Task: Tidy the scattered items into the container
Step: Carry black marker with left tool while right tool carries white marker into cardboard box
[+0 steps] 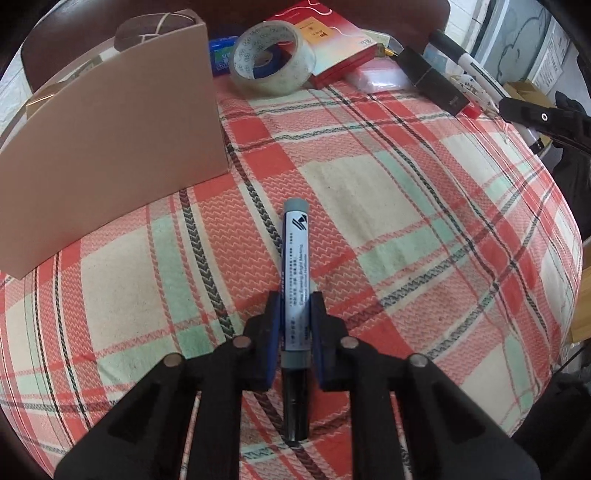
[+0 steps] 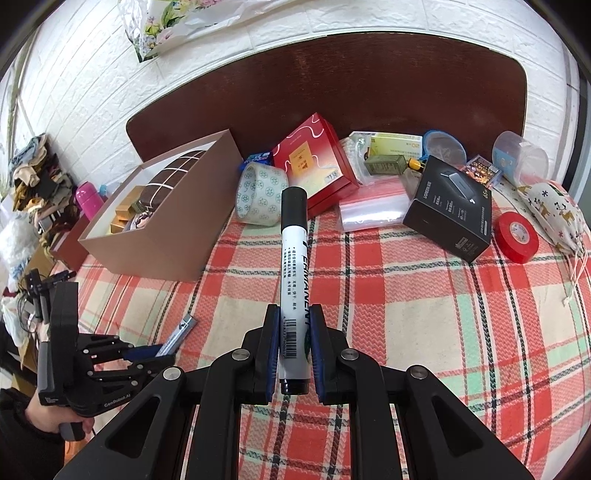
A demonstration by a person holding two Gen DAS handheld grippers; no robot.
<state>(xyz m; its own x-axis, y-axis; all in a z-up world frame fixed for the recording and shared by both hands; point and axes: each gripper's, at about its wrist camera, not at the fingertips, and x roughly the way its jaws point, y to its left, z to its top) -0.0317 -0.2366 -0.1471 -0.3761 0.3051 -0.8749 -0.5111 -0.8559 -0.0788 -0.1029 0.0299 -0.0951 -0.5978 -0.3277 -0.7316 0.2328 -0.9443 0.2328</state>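
Tablecloth (image 2: pixel 424 295) in red, cream and green plaid covers the surface you are working over, and a dark brown board stands behind it against a white brick-pattern wall (image 2: pixel 332 22). At the left of the cloth sits your container, an open tan box (image 2: pixel 155 240), already holding a brown checked pouch and some small gold packets. Along the back edge you have a roll of clear tape (image 2: pixel 260 197), a red box (image 2: pixel 314 166), a clear zip bag (image 2: pixel 373 208), a black carton (image 2: pixel 450 208), a roll of red tape (image 2: pixel 516 233) and a printed drawstring pouch (image 2: pixel 552 210). A heap of clothes lies beside the table on the left, though the fisheye edge makes it hard to say what it rests on.

Your left gripper (image 1: pixel 295 314) is pinching a grey-blue marker (image 1: pixel 295 266) near its dark end; the pads press on both sides of the barrel, which points away from you over the cloth, right of the box. Whether the marker is touching the cloth, you cannot tell from here. Your right gripper (image 2: pixel 293 328) is clamped on a white permanent marker (image 2: pixel 293 277) with a black cap, held up above the cloth and pointing toward the clear tape.
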